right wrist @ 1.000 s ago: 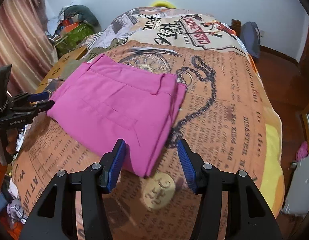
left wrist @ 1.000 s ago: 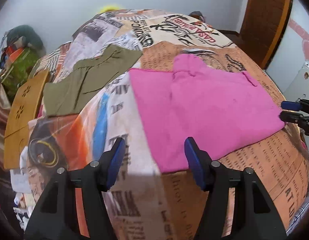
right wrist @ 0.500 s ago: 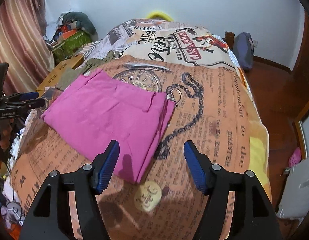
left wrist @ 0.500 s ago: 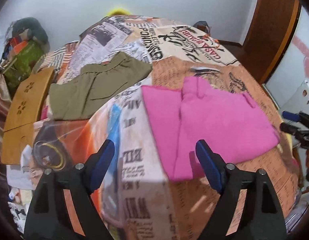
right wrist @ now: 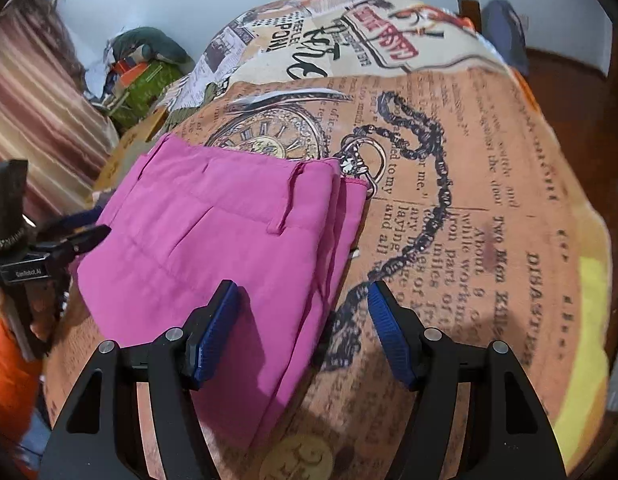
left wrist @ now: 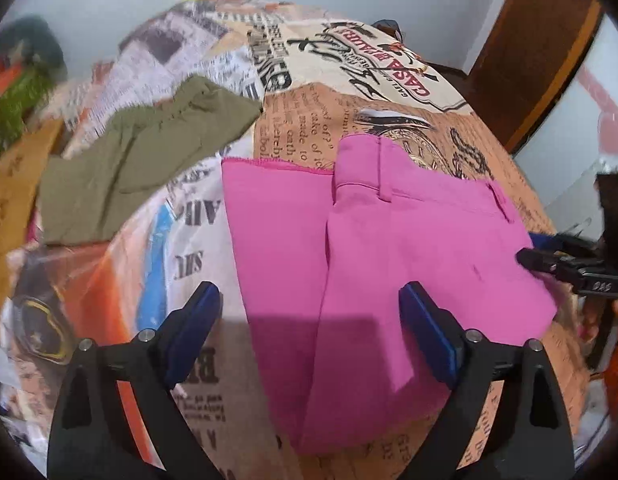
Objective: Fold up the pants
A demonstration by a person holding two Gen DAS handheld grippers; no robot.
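Observation:
The pink pants (left wrist: 389, 248) lie folded into a flat stack on the printed bedspread (left wrist: 309, 120). They also show in the right wrist view (right wrist: 213, 232), waistband and belt loops toward the far side. My left gripper (left wrist: 309, 332) is open and empty, its jaws straddling the near end of the stack just above it. My right gripper (right wrist: 301, 332) is open and empty over the stack's near right corner. Each gripper shows in the other's view: the right one (left wrist: 549, 260) at the stack's right edge, the left one (right wrist: 77, 236) at its left edge.
An olive green garment (left wrist: 141, 160) lies on the bed left of the pink pants. A wooden board (left wrist: 9, 200) and a pile of clutter (right wrist: 141, 68) stand beyond the bed's left side. A wooden door (left wrist: 541, 52) is at the far right.
Both grippers pulled back from the pants half a second ago and have now come in close again over the stack's near end. The pants have not moved.

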